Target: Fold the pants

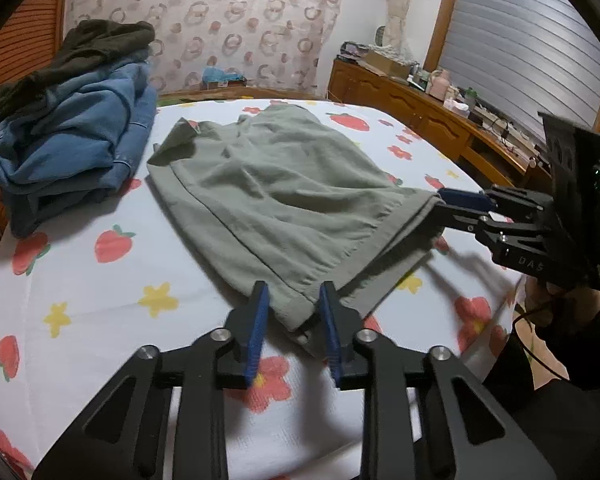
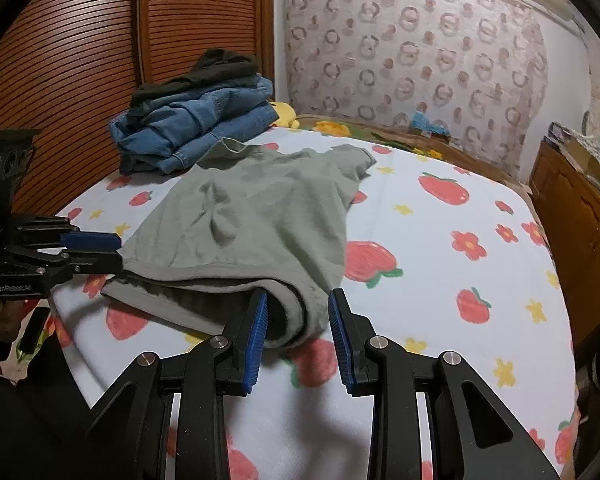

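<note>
Grey-green pants [image 1: 284, 192] lie flattened on a strawberry-print bed sheet [image 1: 100, 300]; their far end is rumpled. In the left wrist view my left gripper [image 1: 294, 320] has the near corner of the pants between its blue pads, closed onto the fabric. My right gripper [image 1: 440, 204] comes in from the right and pinches the other near corner. In the right wrist view the right gripper [image 2: 299, 320] holds a rolled fold of the pants [image 2: 252, 216], and the left gripper [image 2: 116, 250] clamps the edge at the left. The edge between the two corners sags slightly.
A pile of blue jeans and dark clothes [image 1: 72, 136] [image 2: 196, 124] sits at the far left of the bed. A cluttered wooden dresser [image 1: 420, 112] [image 2: 580, 220] runs along the right side. A slatted wooden door [image 2: 80, 60] stands behind the pile.
</note>
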A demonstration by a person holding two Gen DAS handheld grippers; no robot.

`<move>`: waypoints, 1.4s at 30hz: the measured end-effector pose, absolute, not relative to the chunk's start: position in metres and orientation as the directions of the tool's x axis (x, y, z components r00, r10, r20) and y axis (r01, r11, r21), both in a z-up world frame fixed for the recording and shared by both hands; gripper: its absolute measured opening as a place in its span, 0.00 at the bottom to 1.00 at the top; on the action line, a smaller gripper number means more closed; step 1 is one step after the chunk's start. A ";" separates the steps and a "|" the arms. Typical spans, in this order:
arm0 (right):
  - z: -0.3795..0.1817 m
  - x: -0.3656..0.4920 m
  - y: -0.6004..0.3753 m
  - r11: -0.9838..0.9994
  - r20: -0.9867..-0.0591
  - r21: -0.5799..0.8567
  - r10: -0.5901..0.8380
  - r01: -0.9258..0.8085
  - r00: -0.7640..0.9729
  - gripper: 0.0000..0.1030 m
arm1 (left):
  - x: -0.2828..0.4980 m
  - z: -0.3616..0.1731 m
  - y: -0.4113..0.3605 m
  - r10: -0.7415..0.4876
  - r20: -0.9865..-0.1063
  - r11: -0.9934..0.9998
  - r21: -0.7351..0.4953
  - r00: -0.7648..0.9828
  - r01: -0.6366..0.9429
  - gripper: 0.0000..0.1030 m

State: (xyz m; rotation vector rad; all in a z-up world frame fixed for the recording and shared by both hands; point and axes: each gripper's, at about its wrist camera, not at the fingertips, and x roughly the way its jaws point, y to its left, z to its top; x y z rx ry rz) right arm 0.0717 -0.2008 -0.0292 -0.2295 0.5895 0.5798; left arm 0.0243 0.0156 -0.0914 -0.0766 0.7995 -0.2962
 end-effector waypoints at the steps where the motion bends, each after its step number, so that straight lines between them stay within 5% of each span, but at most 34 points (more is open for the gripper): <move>1: -0.029 0.072 -0.200 0.812 -0.580 -0.039 0.456 -0.582 0.675 0.31 | 0.025 -0.092 0.015 -0.291 -0.696 0.955 -0.178 0.657 0.235 0.19; 3: -0.030 0.073 -0.200 0.805 -0.575 -0.033 0.469 -0.592 0.670 0.29 | 0.025 -0.094 0.013 -0.284 -0.703 0.957 -0.167 0.652 0.237 0.07; 6: -0.030 0.075 -0.202 0.802 -0.575 -0.017 0.481 -0.597 0.662 0.17 | 0.022 -0.092 0.014 -0.282 -0.704 0.957 -0.160 0.652 0.241 0.02; 22: -0.028 0.066 -0.209 0.792 -0.574 0.002 0.501 -0.611 0.648 0.05 | 0.004 -0.066 0.016 -0.287 -0.685 0.954 -0.139 0.669 0.267 0.01; 42: -0.029 0.055 -0.223 0.786 -0.590 0.047 0.520 -0.616 0.618 0.04 | 0.003 -0.078 0.015 -0.265 -0.704 0.960 -0.128 0.659 0.250 0.01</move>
